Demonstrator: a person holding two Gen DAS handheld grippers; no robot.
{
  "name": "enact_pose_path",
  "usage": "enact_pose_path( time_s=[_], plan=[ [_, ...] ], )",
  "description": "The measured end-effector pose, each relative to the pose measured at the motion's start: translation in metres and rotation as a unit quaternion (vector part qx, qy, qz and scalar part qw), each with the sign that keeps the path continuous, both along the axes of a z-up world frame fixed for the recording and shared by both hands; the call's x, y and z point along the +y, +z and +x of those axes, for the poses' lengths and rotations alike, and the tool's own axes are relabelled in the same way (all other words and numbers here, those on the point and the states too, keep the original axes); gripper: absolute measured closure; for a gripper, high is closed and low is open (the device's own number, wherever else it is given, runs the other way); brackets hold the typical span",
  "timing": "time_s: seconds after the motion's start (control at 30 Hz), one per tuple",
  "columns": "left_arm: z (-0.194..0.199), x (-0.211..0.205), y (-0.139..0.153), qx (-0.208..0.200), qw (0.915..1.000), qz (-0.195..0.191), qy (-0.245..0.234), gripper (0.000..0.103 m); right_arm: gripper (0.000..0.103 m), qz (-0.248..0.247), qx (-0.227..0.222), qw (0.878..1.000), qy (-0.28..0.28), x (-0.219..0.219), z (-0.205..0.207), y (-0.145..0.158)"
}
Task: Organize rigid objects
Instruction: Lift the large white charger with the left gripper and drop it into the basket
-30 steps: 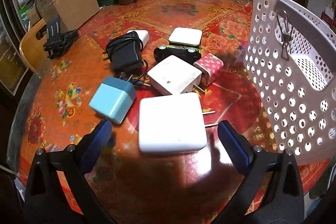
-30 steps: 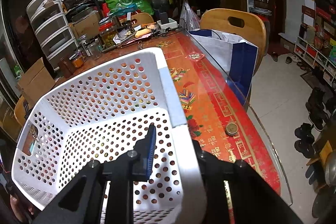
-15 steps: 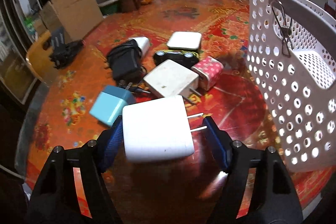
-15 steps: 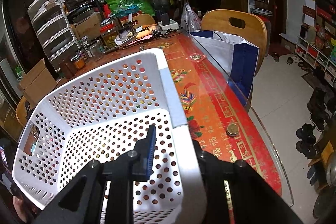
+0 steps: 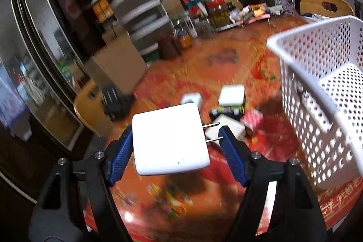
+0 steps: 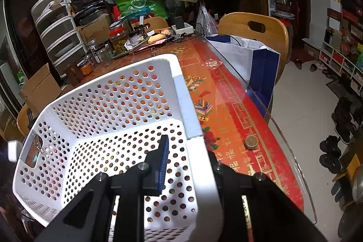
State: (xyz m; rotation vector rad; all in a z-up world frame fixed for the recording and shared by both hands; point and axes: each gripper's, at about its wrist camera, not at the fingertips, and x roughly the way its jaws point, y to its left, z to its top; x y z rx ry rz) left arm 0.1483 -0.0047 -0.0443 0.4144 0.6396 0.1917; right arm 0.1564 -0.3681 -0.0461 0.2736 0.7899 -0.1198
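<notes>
My left gripper is shut on a large white square charger, its two prongs pointing right, held well above the red patterned table. Below lie more chargers: white ones, a pink dotted one and a black one. The white perforated basket stands to the right. My right gripper is shut on the basket's near wall, with the basket tilted and empty inside.
A cardboard box, jars and drawers crowd the table's far side. A wooden chair with a blue-white bag stands past the table's glass edge. A round coin-like disc lies on the table.
My left gripper closed on the large white charger and lifted it off the table; the view is now blurred from motion. The right gripper stays clamped on the basket wall.
</notes>
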Motion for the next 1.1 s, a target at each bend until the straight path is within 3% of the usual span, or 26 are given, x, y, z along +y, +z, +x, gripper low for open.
enact_pose_path(
  time_s=[0.27, 0.57, 0.73, 1.1],
  plan=[
    [-0.001, -0.041, 0.055, -0.041, 0.9972, 0.046, -0.042, 0.031, 0.084, 0.001, 0.0, 1.0, 0.0, 0.0, 0.0, 0.0],
    [0.014, -0.103, 0.086, -0.038, 0.9926, 0.06, -0.098, 0.031, 0.084, -0.001, 0.0, 1.0, 0.001, -0.001, -0.001, 0.0],
    [0.03, -0.144, 0.075, -0.016, 0.9882, 0.079, -0.13, 0.031, 0.084, 0.0, 0.001, 1.0, 0.0, 0.0, -0.001, 0.0],
    [0.063, -0.202, 0.027, 0.095, 0.9758, 0.097, -0.171, 0.031, 0.084, 0.004, 0.001, 1.0, 0.0, 0.0, -0.002, -0.001]
  ],
)
